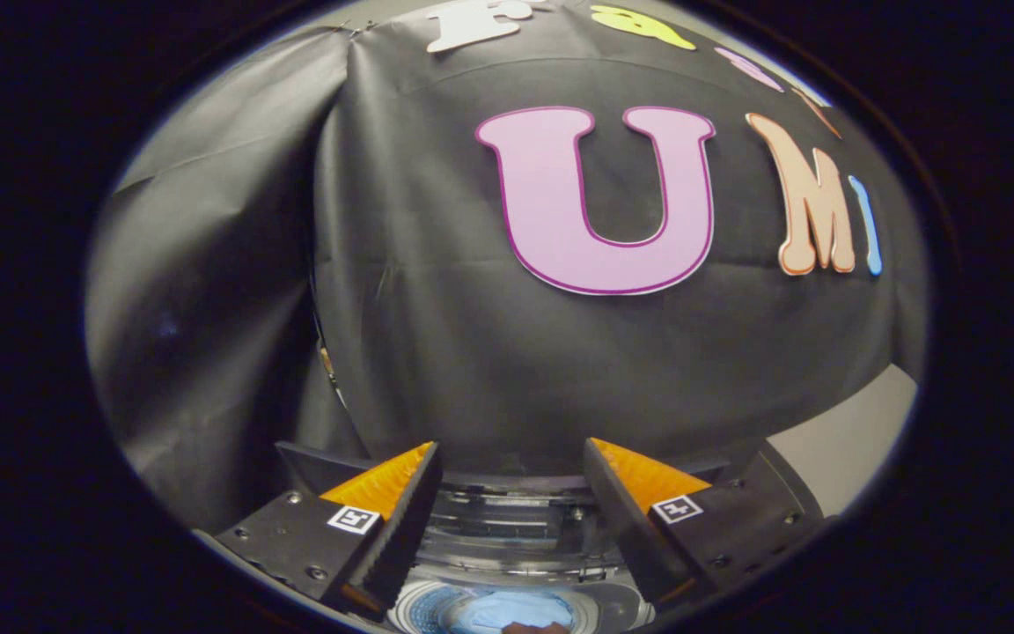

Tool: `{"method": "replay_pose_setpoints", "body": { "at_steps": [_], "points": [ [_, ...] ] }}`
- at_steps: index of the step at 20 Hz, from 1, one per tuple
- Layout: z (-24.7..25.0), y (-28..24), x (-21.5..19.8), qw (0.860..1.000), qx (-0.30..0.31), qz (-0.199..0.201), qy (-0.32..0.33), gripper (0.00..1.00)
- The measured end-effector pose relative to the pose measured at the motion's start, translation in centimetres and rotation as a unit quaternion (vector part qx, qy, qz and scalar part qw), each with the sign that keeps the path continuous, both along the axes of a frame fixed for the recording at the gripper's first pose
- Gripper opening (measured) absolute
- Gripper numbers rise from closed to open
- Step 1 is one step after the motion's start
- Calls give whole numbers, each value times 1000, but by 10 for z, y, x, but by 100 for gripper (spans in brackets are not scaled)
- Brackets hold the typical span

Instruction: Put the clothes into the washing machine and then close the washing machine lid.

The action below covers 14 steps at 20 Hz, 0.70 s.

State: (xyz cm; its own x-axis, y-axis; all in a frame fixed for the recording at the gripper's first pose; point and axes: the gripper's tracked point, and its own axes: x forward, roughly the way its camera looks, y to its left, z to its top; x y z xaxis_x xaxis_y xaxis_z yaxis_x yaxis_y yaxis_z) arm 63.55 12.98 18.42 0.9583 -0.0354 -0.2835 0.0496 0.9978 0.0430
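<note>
Jaws apart (nothing between) above washing machine (516, 528) opening.

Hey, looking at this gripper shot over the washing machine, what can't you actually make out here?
- Washing machine, gripper view: the open gripper and its fingers cover its sides; its body is cut off.
- Lid: I cannot tell it apart, so its position is unclear.
- Clothes: a pale blue piece in the drum, cut off below; how much is inside is unclear.
- Small brownish thing at the drum's near edge: too little showing to identify.
</note>
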Motion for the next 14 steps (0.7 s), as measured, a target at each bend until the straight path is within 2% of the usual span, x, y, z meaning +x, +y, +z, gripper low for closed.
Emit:
{"method": "replay_pose_setpoints", "body": {
  "at_steps": [4,14],
  "points": [
    [-14,-8,17,999,-4,-34,15,98],
    [-18,-6,10,998,-1,-9,62,99]
  ]
}}
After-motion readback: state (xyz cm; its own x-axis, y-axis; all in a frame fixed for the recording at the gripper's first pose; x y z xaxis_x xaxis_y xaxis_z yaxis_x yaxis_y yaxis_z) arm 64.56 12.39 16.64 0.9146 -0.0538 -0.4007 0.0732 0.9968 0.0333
